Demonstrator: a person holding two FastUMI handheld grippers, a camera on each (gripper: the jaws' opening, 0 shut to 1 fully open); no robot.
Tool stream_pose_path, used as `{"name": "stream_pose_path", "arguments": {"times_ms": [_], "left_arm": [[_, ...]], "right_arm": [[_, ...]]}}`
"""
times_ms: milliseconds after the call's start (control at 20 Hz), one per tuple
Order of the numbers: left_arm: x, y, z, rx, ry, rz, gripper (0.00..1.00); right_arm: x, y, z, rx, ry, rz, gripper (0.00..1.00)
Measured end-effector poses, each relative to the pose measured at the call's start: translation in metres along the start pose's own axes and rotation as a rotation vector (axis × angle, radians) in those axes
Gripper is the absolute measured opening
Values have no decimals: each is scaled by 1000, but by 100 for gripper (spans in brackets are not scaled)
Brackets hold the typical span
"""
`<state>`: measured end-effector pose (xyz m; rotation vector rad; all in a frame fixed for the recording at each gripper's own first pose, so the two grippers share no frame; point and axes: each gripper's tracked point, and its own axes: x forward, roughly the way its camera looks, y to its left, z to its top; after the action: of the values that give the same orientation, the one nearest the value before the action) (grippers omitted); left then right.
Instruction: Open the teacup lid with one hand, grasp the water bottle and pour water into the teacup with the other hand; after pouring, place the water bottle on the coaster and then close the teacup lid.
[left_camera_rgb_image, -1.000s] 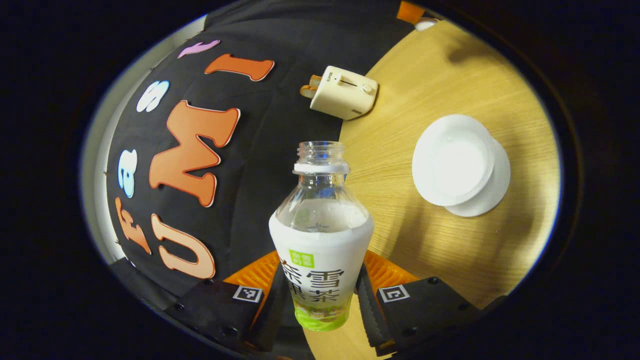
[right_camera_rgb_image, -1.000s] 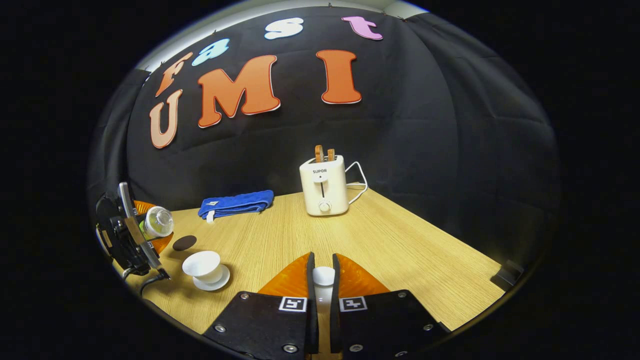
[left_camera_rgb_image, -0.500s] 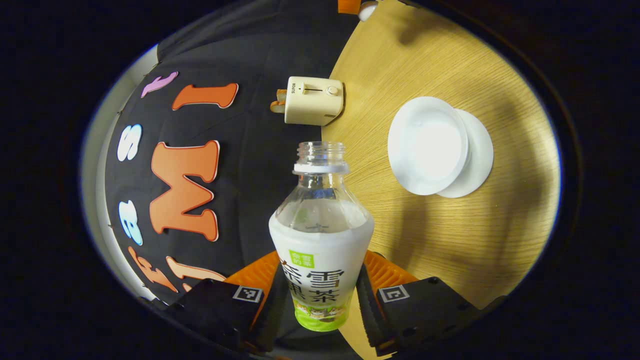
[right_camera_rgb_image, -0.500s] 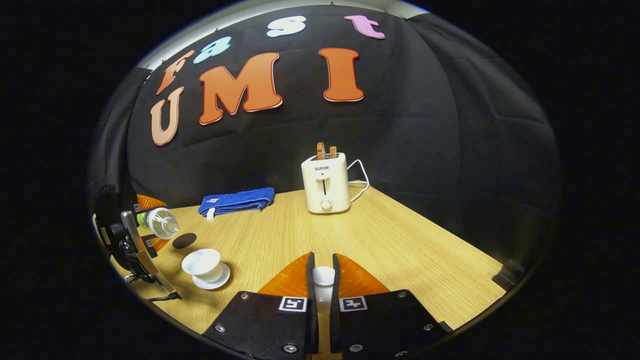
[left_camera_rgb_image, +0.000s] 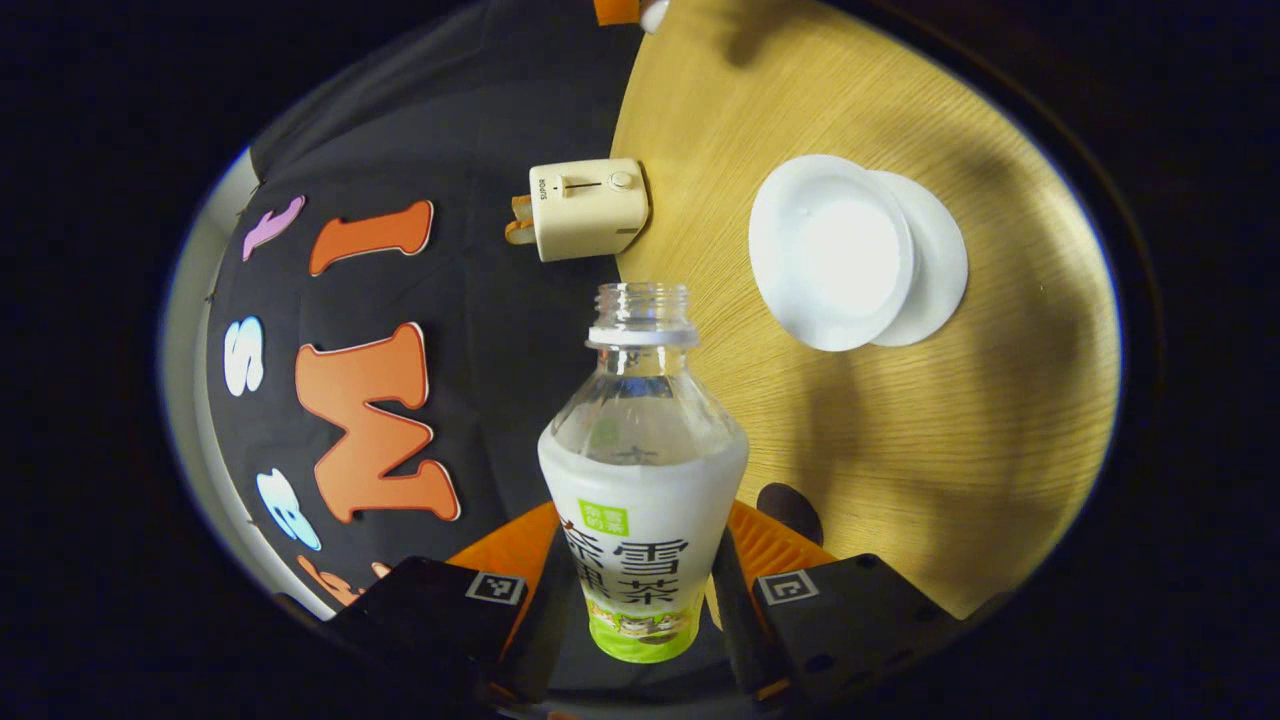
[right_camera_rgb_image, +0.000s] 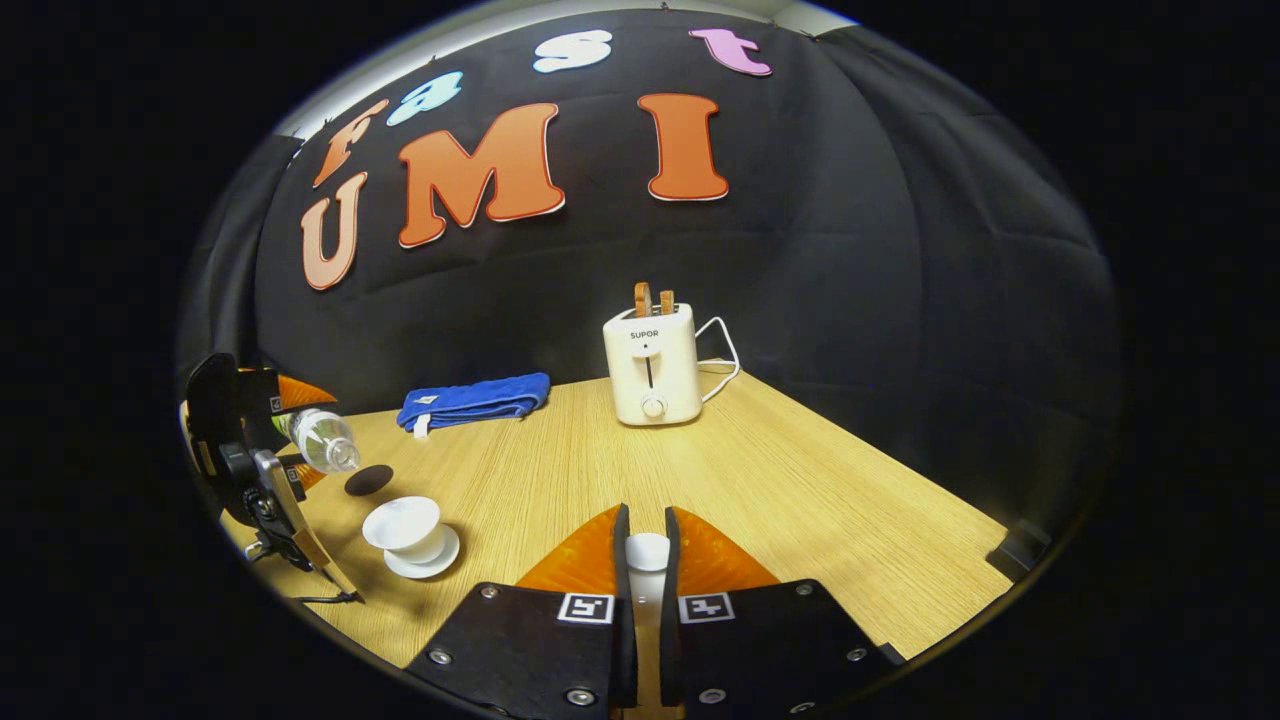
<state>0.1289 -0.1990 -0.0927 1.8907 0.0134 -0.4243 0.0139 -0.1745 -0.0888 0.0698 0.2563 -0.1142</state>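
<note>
A cream toaster (right_camera_rgb_image: 650, 365) and folded blue towel (right_camera_rgb_image: 472, 402) stand on the wooden table (right_camera_rgb_image: 820, 510).

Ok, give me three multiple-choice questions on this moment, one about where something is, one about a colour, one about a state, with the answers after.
1. Where does the blue towel lie?
A. On the table by the booth wall, left of the toaster
B. Under the teacup
C. On top of the toaster

2. What colour is the coaster?
A. White
B. Dark
C. Orange

3. How is the water bottle right now?
A. Standing on the coaster
B. Capped and lying on the table
C. Uncapped, held tilted in the left gripper

Answers:
1. A, since the right gripper view shows it at the table's far edge, left of the toaster.
2. B, a dark disc beyond the white teacup.
3. C, as its open mouth shows, both fingers press its sides and it leans toward the cup.
</note>
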Motion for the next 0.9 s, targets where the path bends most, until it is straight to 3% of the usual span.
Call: {"name": "stream_pose_path", "arguments": {"times_ms": [900], "left_arm": [[1,-1,-2,225,9,-53,69]], "right_arm": [[2,-1,0,2,7,6,9]]}}
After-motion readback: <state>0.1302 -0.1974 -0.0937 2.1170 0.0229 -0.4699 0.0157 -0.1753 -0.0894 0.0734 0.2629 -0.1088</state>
